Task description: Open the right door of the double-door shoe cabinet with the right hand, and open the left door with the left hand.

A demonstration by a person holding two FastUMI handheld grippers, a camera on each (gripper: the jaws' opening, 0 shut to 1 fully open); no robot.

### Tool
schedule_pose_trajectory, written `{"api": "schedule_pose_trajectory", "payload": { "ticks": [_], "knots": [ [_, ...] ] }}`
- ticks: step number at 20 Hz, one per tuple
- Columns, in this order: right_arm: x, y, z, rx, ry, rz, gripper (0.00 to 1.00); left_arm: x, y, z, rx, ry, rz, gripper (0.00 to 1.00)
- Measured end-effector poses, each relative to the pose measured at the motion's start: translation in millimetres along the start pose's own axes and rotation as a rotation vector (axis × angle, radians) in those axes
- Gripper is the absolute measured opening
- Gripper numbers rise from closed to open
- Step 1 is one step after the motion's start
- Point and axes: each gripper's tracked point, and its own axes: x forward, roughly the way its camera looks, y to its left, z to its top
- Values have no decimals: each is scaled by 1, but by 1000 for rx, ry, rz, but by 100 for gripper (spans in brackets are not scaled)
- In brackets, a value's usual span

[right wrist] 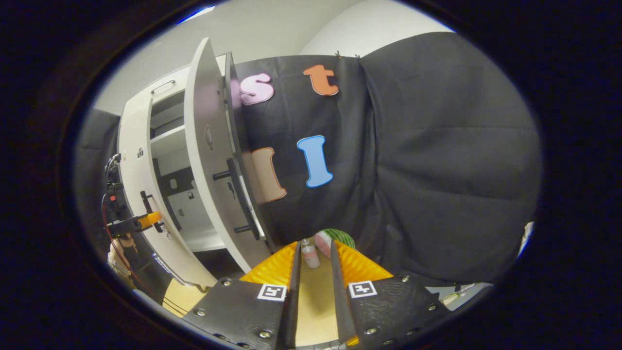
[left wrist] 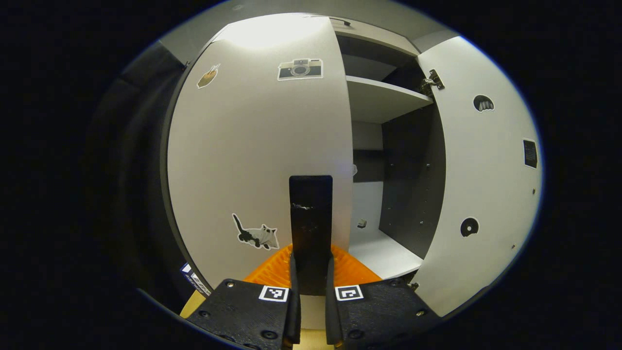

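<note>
The shoe cabinet stands straight before the left gripper. In the left gripper view its left door is nearly closed and takes most of the picture, and it carries a camera sticker, a cat sticker and a small sticker near the top corner. A dark upright handle is fixed near the free edge of this door. The left gripper has its two fingers closed on the lower part of this handle, one finger on each side, with almost no gap left. To the right of the handle, the right door is swung wide open, so its inner face with a metal hinge at the top is visible. Between the two doors the cabinet inside is open to see: a white shelf above, a dark side wall, and a white bottom board.

In the right gripper view the same cabinet is far to the left, and the open right door stands edge-on with its long dark handle pointing outward. The left gripper is seen small at the left door, with a hand below it. The right gripper is well apart from the cabinet; its fingers are a little parted and hold nothing. Beyond its fingertips, on a yellowish table, stand a small bottle and a watermelon-like object, in front of the black cloth wall.
</note>
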Motion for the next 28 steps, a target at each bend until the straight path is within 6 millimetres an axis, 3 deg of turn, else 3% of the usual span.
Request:
{"api": "schedule_pose_trajectory", "payload": {
  "ticks": [19, 28],
  "knots": [
    [12, 75, -19, -23, 54, 136, 32, -64, 29, -6, -28, 29, -118, 21],
    [24, 91, -26, -9, 79, 183, 32, -95, 57, -8, -50, 36, -84, 20]
  ]
}}
